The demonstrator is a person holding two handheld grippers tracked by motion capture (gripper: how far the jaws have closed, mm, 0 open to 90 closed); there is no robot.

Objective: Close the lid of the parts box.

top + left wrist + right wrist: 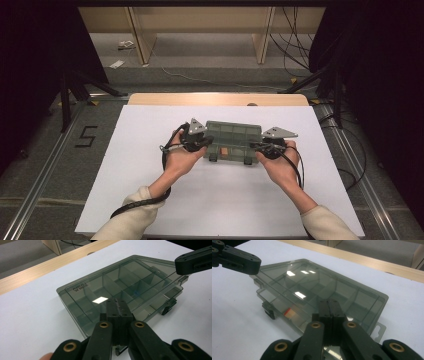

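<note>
Organizer box [317,293], red piece [287,311] visible from right tool's [331,306] camera.

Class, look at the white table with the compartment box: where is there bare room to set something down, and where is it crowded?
Bare white table lies left of the left gripper, right of the right gripper, between the forearms toward the near edge, and behind the box up to the wooden strip. It is crowded at the box's two ends, where the shut grippers sit.
</note>
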